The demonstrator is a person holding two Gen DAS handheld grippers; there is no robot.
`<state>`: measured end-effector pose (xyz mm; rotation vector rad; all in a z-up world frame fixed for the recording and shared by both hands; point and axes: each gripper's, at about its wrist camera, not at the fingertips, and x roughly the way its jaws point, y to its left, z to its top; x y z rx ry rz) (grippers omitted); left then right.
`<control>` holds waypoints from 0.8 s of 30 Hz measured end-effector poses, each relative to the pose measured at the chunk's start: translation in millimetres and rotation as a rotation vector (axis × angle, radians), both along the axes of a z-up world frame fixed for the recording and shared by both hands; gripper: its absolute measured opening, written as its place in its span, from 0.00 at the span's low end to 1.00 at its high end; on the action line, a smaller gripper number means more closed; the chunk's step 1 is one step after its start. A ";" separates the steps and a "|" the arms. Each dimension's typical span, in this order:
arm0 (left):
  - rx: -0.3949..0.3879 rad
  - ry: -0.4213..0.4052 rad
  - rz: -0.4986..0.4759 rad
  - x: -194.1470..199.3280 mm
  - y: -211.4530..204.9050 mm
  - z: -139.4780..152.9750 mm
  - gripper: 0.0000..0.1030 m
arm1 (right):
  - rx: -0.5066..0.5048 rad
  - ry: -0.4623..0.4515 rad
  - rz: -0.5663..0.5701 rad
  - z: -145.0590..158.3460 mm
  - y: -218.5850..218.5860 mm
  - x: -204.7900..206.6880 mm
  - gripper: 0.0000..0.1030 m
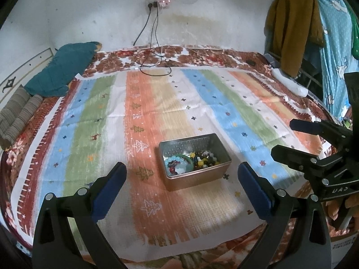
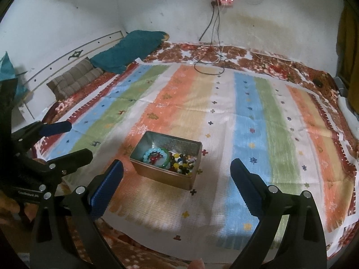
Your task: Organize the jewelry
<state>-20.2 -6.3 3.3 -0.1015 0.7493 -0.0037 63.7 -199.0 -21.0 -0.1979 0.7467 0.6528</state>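
A rectangular metal tin stands on the striped cloth. It holds bead bracelets: a pale blue one, a green bangle, and mixed yellow, red and dark beads. My left gripper is open and empty, held above the cloth short of the tin. It also shows in the right wrist view. My right gripper is open and empty, near the tin. It shows at the right of the left wrist view.
The striped cloth covers a bed with a floral blanket. A teal pillow and a striped cushion lie at the far left. Cables hang from a wall socket. Clothes hang at right.
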 end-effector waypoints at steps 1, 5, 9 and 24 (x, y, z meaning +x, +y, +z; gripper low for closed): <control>0.002 -0.001 -0.002 -0.4 -0.2 0.1 0.95 | 0.003 0.000 0.000 0.4 -0.8 0.1 0.94; 0.018 -0.011 -0.004 -0.8 -1.3 1.1 0.95 | 0.022 -0.006 0.000 2.7 -4.2 -1.4 0.94; 0.028 -0.035 0.000 -4.3 -2.8 4.6 0.95 | 0.032 -0.011 0.000 3.7 -5.2 -3.8 0.94; 0.050 -0.065 -0.001 -9.1 -4.6 6.6 0.95 | 0.056 -0.034 0.009 6.4 -6.1 -9.3 0.94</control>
